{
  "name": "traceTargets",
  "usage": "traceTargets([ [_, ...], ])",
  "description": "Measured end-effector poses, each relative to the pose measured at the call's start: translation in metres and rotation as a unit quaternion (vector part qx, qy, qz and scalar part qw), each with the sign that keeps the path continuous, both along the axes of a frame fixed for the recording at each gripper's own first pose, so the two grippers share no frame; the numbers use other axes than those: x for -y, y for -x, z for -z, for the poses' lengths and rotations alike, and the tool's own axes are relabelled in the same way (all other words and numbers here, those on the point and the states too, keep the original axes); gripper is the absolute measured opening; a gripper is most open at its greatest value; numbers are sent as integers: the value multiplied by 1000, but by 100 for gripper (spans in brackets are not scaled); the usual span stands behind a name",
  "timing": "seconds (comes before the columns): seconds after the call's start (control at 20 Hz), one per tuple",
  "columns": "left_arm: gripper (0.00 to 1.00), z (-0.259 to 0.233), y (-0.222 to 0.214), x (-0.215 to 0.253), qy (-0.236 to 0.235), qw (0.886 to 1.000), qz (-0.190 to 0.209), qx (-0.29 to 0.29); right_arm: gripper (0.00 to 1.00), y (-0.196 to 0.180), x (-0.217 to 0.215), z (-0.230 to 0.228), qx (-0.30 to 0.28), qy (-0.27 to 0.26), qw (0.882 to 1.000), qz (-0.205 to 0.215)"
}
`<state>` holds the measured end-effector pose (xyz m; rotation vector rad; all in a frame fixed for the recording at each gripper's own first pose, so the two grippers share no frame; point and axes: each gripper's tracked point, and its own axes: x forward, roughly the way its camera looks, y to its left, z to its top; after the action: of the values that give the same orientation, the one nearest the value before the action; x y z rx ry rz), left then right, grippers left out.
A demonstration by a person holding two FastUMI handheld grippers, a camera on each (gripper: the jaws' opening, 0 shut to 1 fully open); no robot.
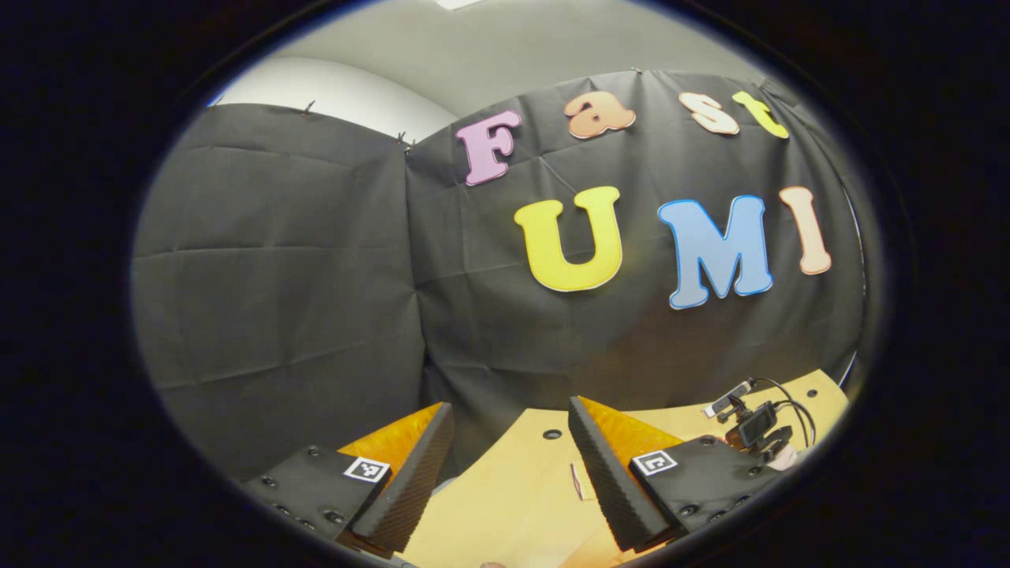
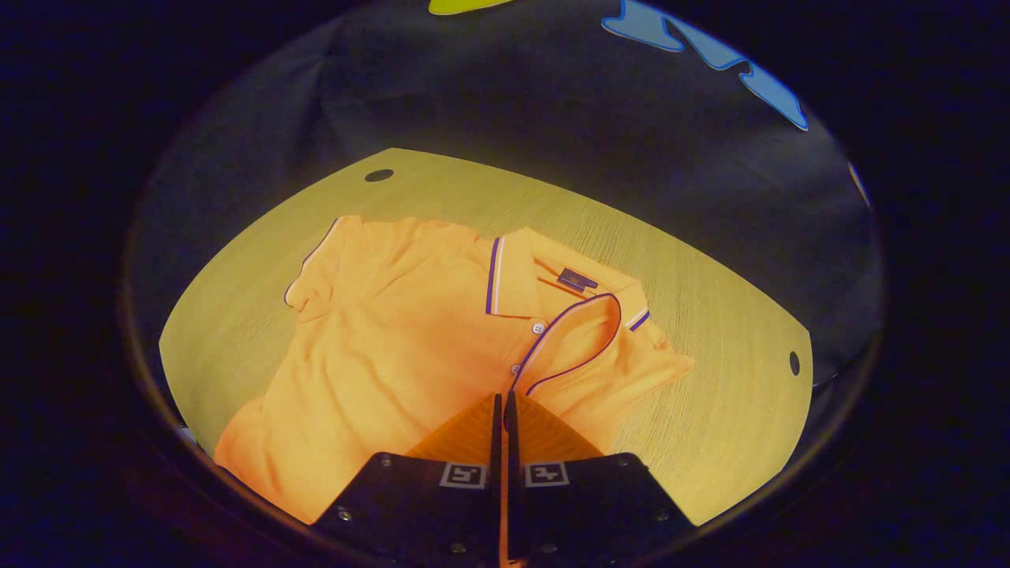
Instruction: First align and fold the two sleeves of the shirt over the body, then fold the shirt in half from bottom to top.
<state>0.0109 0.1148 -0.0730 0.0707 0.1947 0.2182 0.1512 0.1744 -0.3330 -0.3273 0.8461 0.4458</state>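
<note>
1. In the right gripper view, the right tool (image 2: 502,410) has its two fingers pressed together with only a thin slit between them, and their tips lie over the polo shirt (image 2: 394,355) near its button placket; whether any cloth is caught between them I cannot tell.
2. The polo shirt lies front-up on the desk (image 2: 710,394), orange, with a dark-striped collar (image 2: 513,276) on its far side from the tool.
3. One short sleeve (image 2: 584,343) is folded in over the chest just beside the collar; the other sleeve (image 2: 319,272) lies spread out flat on the opposite side.
4. Beyond the shirt the desk is pale wood grain, with a small dark round hole (image 2: 379,175) past the spread sleeve and another hole (image 2: 794,363) out past the folded sleeve.
5. In the left gripper view, the left tool (image 1: 511,442) is spread wide with nothing between its fingers, raised above the desk (image 1: 513,505).
6. Far off on the desk, to the side of that tool, stands a small camera mount with cables (image 1: 757,422).
7. Behind the desk hangs the booth's black cloth wall (image 1: 300,276), and above it a pale ceiling (image 1: 489,55).
</note>
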Motion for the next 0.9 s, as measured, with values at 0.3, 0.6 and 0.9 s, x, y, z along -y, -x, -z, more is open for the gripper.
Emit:
traceTargets([
  [0.3, 96, 24, -14, 15, 8, 1000, 25, -15, 53, 0, 10, -31, 22, -33, 999, 26],
  [0.6, 100, 90, -54, 48, 37, 994, 86, -54, 53, 15, 27, -88, 63, -80, 993, 61],
  [0.9, 96, 174, -110, 66, 58, 984, 137, -102, 53, 45, 51, -164, 110, -135, 980, 94],
])
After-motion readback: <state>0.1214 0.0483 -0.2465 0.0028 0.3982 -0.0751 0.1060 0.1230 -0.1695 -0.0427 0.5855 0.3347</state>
